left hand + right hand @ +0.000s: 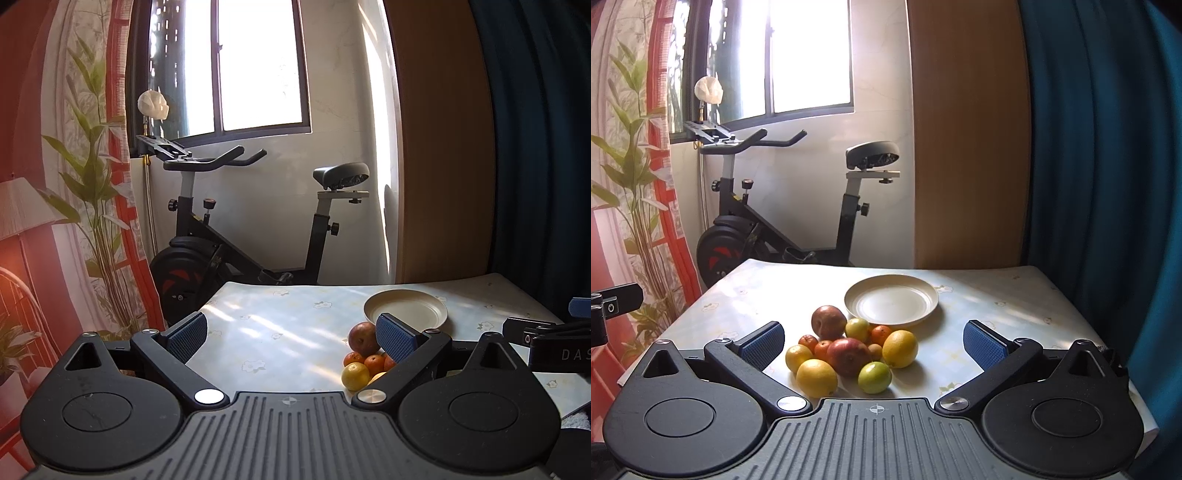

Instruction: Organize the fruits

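A pile of fruit (849, 352) lies on the table: two red apples (828, 322), several yellow-orange citrus (900, 349), small tangerines (881, 334) and a green fruit (874, 377). An empty cream plate (892, 300) sits just behind the pile. My right gripper (873, 343) is open and empty, its jaws wide on either side of the pile and short of it. My left gripper (291, 338) is open and empty over bare tablecloth. The pile (364, 354) and plate (405, 303) lie by its right finger (395, 338), which hides part of the pile.
The table (997, 306) has a pale floral cloth. An exercise bike (775, 221) stands behind its far edge, under a window. A blue curtain (1108, 184) hangs at the right, a plant-print curtain (92, 221) at the left. The right gripper's body (554, 347) shows in the left wrist view.
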Demonstrator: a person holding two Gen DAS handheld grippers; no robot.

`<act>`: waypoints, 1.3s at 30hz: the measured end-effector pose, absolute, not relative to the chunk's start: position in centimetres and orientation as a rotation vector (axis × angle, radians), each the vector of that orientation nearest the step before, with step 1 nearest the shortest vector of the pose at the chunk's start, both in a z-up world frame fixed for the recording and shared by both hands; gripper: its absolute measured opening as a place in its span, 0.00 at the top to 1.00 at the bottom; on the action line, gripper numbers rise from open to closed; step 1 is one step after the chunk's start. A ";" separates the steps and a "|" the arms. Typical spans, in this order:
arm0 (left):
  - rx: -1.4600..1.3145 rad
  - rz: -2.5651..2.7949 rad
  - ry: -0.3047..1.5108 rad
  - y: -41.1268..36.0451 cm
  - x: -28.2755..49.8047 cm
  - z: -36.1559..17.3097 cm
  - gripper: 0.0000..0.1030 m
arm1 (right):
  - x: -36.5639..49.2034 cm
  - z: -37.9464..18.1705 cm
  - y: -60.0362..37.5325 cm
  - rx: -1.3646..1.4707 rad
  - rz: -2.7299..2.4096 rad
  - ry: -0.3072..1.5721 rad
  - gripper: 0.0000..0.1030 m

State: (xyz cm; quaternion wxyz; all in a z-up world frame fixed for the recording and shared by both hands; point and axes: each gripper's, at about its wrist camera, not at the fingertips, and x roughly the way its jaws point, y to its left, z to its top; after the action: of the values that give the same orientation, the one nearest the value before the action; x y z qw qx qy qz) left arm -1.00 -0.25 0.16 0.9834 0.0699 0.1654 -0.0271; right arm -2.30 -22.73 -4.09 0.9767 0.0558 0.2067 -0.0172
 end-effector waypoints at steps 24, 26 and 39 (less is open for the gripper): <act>0.143 -0.051 0.350 -0.1 -0.7 0.2 0.04 | -2.3 -4.2 -22.6 0.113 -0.042 0.412 0.00; 0.143 -0.052 0.350 -0.1 -0.7 0.2 0.04 | -2.3 -4.2 -22.6 0.113 -0.043 0.413 0.00; 0.142 -0.052 0.352 -0.1 -0.6 0.1 0.04 | -2.4 -4.2 -22.6 0.113 -0.048 0.409 0.00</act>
State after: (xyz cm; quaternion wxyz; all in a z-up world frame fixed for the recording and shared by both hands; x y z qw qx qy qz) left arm -0.62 -0.09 0.14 0.9817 0.0704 0.1748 -0.0256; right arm -2.41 -22.61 -4.20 0.9773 0.0561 0.2031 -0.0239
